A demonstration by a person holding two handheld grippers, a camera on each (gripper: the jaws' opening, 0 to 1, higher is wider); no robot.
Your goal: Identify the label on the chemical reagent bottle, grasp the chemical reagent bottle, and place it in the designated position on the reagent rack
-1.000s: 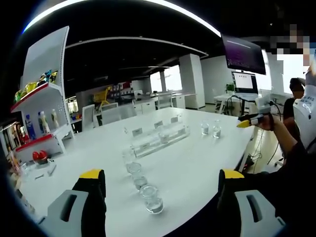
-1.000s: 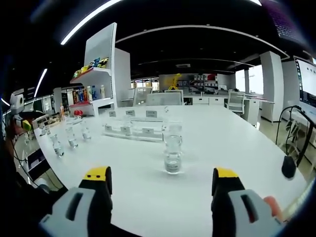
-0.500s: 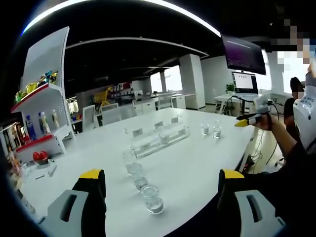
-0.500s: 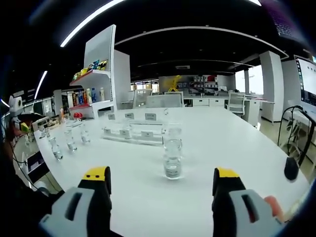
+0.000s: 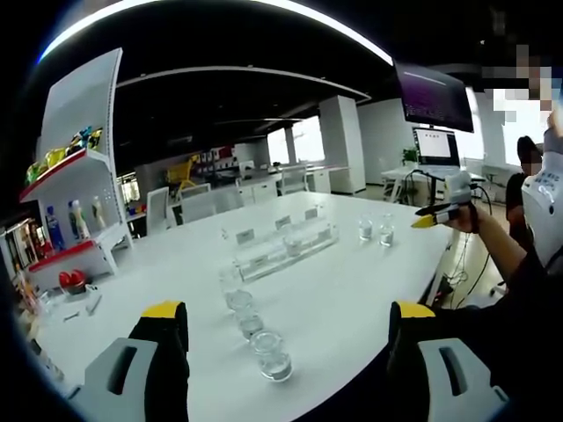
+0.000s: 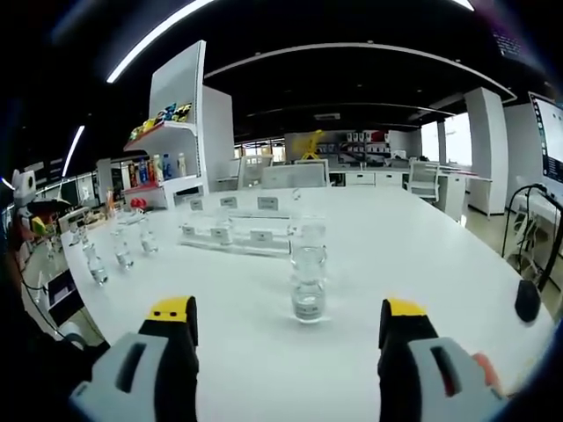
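Clear glass reagent bottle stood upright at centre frame in the right gripper view, on the white table, ahead of and between the jaws of the right gripper, not touched. Jaws spread wide, nothing held. Label too small to read. Just behind the bottle, the clear reagent rack with small label cards, upper middle of the frame. In the left gripper view, three more bottles in a row at lower centre, near the left gripper, likewise released and empty; rack at mid-frame, two bottles beyond it to the right. Step judged: approach, before any grasp. Next called for: advancing the right jaws around the bottle body, level, then closing gently.
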